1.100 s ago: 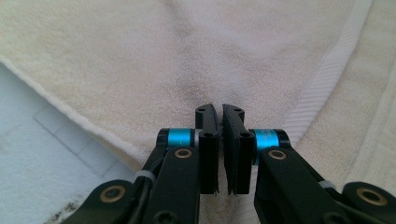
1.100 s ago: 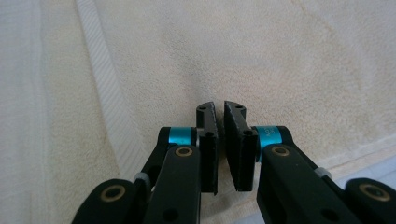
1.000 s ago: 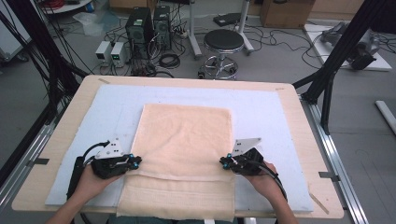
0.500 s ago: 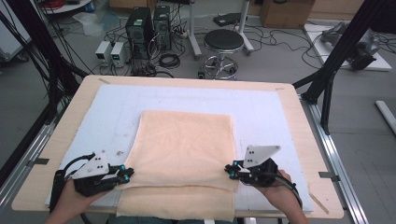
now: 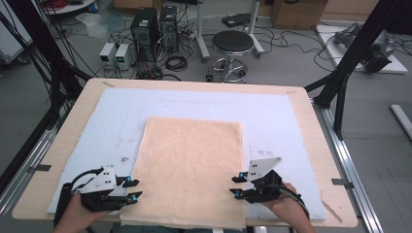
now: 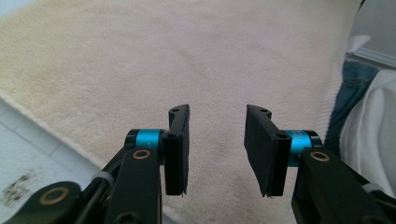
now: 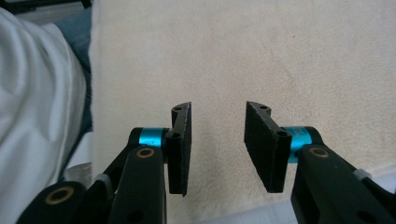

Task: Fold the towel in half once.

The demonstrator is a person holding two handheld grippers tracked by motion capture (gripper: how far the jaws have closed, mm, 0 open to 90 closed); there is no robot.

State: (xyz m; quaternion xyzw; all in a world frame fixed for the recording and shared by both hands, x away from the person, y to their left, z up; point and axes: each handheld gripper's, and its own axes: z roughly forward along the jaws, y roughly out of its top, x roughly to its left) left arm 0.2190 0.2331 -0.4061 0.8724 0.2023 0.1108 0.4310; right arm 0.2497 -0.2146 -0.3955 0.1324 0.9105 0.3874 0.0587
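Left tongs (image 5: pixel 131 189): stand at the towel's near left edge in the high view. In the left gripper view (image 6: pixel 217 144) the jaws are parted by a moderate gap with nothing between them; they have just been opening. Towel pile shows through the gap, and the pads press on no cloth.

Right tongs (image 5: pixel 237 187): stand at the towel's near right edge, facing inward. In the right gripper view (image 7: pixel 217 144) the jaws are likewise parted, bare of cloth, and have just been opening. No grip is observed.

Towel (image 5: pixel 192 167): peach-coloured, lying flat and smooth on the pale blue mat (image 5: pixel 291 126), lengthwise toward the person. Its near end reaches the front edge of the table (image 5: pixel 311 104) and appears to hang slightly over it. The far corners lie square and undisturbed.

Step in hand: judged to be a release. Both sides of the towel are let go close to the near end, the cloth being laid out flat for folding or smoothing.

Next move: judged to call for a fresh hold. Each pair of tongs needs to settle on an edge or corner of the towel and close on a single layer, both sides together, so that the cloth lifts evenly.

Risk: an uneven pinch or a pull by one side alone may skew the towel or drag it off the front edge.
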